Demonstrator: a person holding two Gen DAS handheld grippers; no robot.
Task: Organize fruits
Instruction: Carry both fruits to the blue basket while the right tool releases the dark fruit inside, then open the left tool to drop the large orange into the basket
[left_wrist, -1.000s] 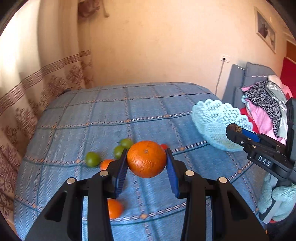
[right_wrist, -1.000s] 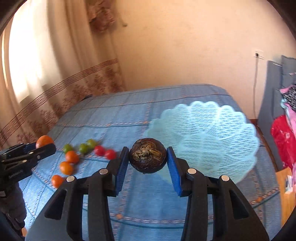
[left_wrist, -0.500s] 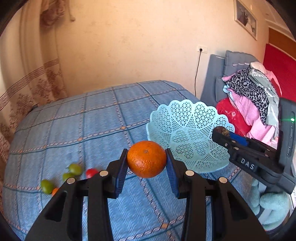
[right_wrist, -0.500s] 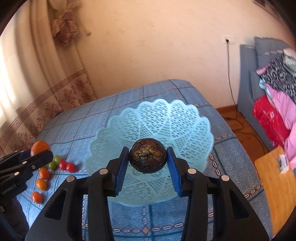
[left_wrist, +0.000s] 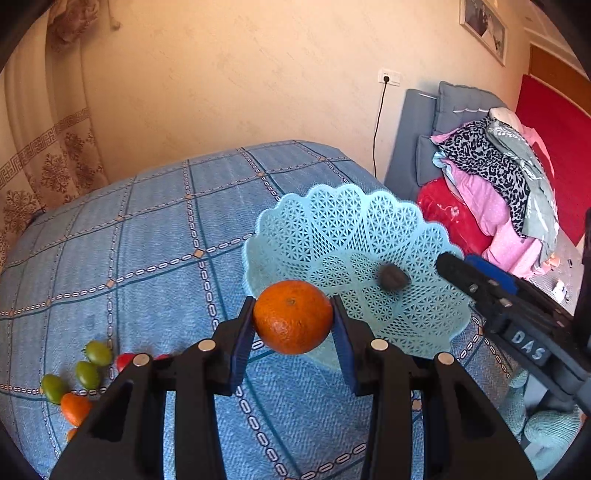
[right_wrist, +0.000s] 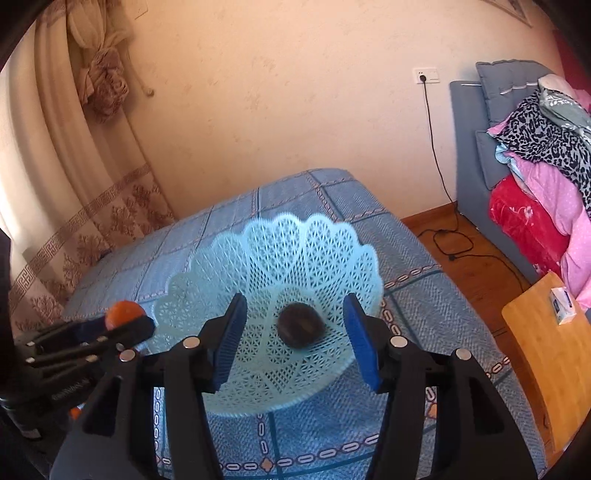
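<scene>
My left gripper (left_wrist: 293, 317) is shut on an orange (left_wrist: 293, 316), held just above the near-left rim of a pale blue lattice basket (left_wrist: 332, 221). The same orange (right_wrist: 123, 312) shows at the left of the right wrist view, beside the basket (right_wrist: 266, 251). My right gripper (right_wrist: 293, 328) hangs over the basket with its jaws opening. A dark brown round fruit (right_wrist: 299, 325) is in the basket's middle, blurred, below the pads and free of them. The left wrist view shows that fruit (left_wrist: 393, 277) near the right gripper (left_wrist: 448, 264).
Small green tomatoes (left_wrist: 92, 363), red ones (left_wrist: 125, 360) and orange ones (left_wrist: 74, 408) lie on the blue checked cloth (left_wrist: 147, 240) at the left. A sofa piled with clothes (left_wrist: 498, 177) stands on the right. A wooden board (right_wrist: 546, 347) lies beside the table's right edge.
Both grippers swung right toward the basket. The right gripper opened and let the dark fruit drop into the basket. The left gripper kept its hold on the orange.
</scene>
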